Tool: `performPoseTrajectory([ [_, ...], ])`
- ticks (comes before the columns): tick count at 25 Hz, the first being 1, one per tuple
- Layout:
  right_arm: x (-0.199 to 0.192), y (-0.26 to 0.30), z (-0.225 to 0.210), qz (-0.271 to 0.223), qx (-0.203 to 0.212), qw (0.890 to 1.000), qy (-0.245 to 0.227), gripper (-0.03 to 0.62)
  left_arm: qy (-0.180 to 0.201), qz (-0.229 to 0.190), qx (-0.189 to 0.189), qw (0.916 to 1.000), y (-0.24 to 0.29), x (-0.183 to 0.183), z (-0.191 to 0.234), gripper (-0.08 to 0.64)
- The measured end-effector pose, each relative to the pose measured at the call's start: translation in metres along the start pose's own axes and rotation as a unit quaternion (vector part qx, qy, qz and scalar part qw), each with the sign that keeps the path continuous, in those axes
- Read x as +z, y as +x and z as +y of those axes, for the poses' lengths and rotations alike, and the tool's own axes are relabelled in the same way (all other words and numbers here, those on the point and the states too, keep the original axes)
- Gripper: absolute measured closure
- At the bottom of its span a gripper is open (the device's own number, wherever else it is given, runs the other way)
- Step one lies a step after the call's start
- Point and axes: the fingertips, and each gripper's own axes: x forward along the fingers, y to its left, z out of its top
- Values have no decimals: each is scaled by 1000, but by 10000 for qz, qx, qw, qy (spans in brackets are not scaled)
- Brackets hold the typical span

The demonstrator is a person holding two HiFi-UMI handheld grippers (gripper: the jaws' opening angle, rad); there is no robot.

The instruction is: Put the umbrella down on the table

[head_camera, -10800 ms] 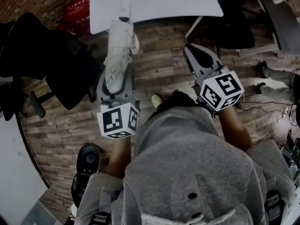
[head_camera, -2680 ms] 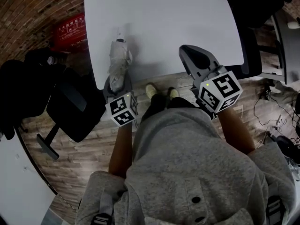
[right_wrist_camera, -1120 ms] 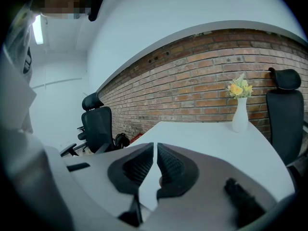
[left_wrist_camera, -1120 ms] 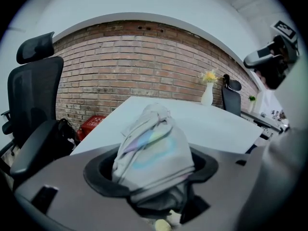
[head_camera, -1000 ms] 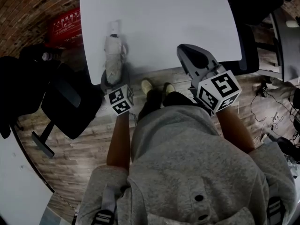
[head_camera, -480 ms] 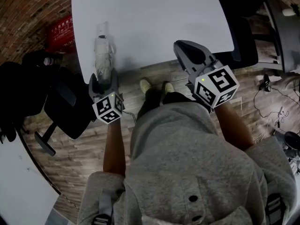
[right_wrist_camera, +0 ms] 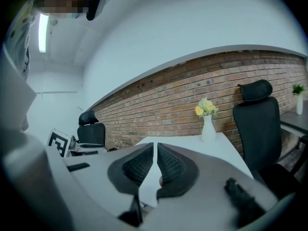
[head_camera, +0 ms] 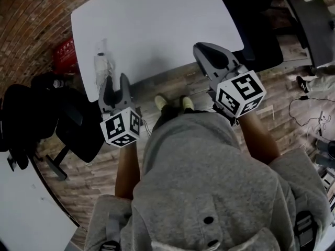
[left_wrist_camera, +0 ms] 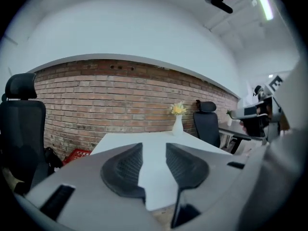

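At the far left of the head view, the folded umbrella [head_camera: 103,67] lies flat on the white surface [head_camera: 157,20], close to its left edge and near the front corner, and no finger touches it. We judge the placing step complete: the umbrella rests on the surface under its own weight. Just in front of it, the left gripper [head_camera: 115,82] hangs off the front edge of the surface, over the wooden floor, clear of the umbrella. In the left gripper view its fingers [left_wrist_camera: 122,170] stand released, with a clear gap that frames only bare surface; they have just been closing part-way, on nothing. To the right, the right gripper [head_camera: 204,48] hovers at the front edge of the surface, well apart from the umbrella. In the right gripper view its fingers [right_wrist_camera: 137,167] are drawn together to a thin slit and grasp nothing. We judge that only withdrawal of both grippers remains.
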Motion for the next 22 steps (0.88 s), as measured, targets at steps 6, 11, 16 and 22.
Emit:
performPoseTrajectory([
  [6,6,-42,-32,-206,-229,9995,118,552,6,133,-143,9998,-7,28,-64,543],
  [11,2,-67,-39,-238,-297,9993,26,552,99,81,-293,9995,-21,39,-99,545],
  [16,-3,-86,-43,-263,-307,9992,18,552,118,42,-370,9992,-32,40,-117,545],
  [22,0,-101,-52,-301,-267,9992,-22,552,123,32,-321,9994,-41,40,-127,543],
])
